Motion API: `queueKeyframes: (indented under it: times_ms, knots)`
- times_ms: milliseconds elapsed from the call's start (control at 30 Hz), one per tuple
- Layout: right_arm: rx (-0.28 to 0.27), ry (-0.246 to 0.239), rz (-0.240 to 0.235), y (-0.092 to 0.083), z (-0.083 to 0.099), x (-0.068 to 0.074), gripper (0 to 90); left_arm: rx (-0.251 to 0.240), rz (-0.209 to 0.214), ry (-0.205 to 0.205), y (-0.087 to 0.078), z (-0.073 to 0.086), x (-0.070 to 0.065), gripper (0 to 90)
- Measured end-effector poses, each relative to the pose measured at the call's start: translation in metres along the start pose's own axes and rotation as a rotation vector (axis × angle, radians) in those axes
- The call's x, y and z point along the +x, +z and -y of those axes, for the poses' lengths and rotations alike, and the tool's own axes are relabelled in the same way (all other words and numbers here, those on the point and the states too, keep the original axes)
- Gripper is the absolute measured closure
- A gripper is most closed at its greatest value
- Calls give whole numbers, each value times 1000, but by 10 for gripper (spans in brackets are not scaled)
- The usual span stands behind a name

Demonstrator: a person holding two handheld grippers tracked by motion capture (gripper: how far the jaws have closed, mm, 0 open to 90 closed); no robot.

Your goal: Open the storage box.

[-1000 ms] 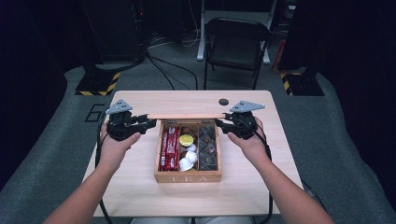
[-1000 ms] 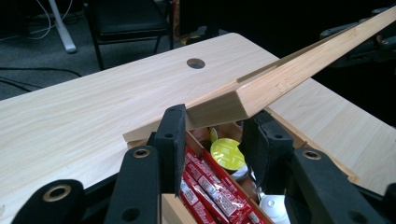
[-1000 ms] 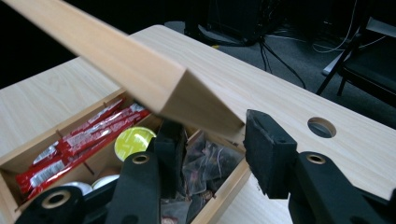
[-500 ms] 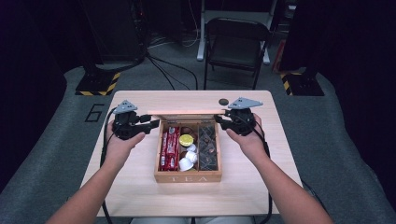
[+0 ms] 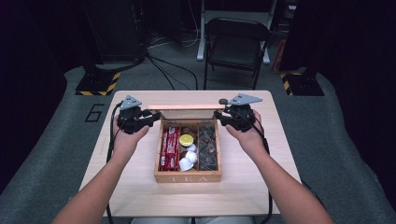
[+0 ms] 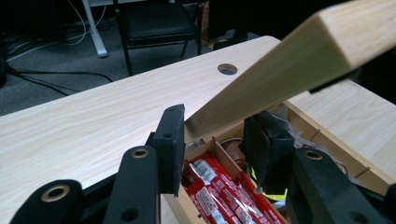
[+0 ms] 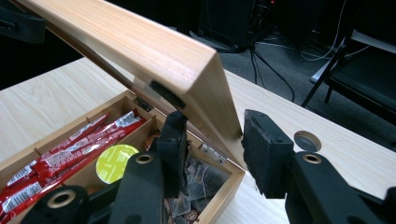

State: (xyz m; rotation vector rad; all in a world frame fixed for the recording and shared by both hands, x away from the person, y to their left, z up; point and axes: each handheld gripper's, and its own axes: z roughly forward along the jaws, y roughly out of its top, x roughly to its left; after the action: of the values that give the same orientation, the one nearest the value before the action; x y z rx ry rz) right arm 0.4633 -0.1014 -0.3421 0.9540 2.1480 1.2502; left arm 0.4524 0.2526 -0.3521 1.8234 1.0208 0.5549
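Note:
A wooden tea box (image 5: pixel 187 177) stands mid-table with its lid (image 5: pixel 187 107) raised at the back. Inside lie red sachets (image 5: pixel 170 148), a yellow-topped pod (image 5: pixel 186 139), white pods (image 5: pixel 188 158) and dark tea bags (image 5: pixel 207 148). My left gripper (image 5: pixel 148 117) is at the lid's left end and my right gripper (image 5: pixel 219 116) at its right end. In the left gripper view the lid (image 6: pixel 289 65) runs between the jaws of the left gripper (image 6: pixel 215 119), which have just been closing on it. In the right gripper view the right gripper (image 7: pixel 215 119) is shut on the lid's corner (image 7: pixel 140 46), above the sachets (image 7: pixel 60 154).
A round cable hole (image 5: pixel 223 101) sits in the table behind the right gripper. A black folding chair (image 5: pixel 236 42) stands beyond the table's far edge, with cables on the floor. Bare tabletop (image 5: pixel 261 186) lies on both sides of the box.
My left gripper has shifted a little to the right, in against the lid's left end. The right gripper and the lid have stayed where they were.

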Motion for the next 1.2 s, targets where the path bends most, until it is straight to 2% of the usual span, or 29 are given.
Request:
queueKeyframes:
  times_ms: [67, 200, 300, 400, 433, 700, 733, 767, 1200]
  knots:
    - [-9, 4, -6, 1, -1, -2, 598, 0, -10, 10, 1, -1, 0, 600]
    - [-1, 26, -5, 5, -2, -5, 563, -13, -11, 6, 3, -3, 1, 604]
    - [7, 11, -4, 9, -1, -7, 547, -14, -10, 2, 4, -5, 3, 606]
    - [22, 21, 3, 13, 0, -7, 545, -21, -9, -14, 6, -7, 5, 608]
    - [16, 7, 6, 15, 0, -8, 545, -17, -8, -18, 7, -8, 6, 608]
    - [33, 15, 26, 28, 3, -10, 544, -14, -1, -30, 10, -14, 11, 611]
    - [31, 3, 28, 29, 4, -11, 544, -13, -1, -29, 11, -14, 12, 611]
    - [34, 20, 30, 30, 5, -11, 544, -16, -3, -32, 12, -15, 12, 612]
    - [74, 28, 58, 55, 15, -17, 541, -18, 4, -37, 18, -20, 19, 620]
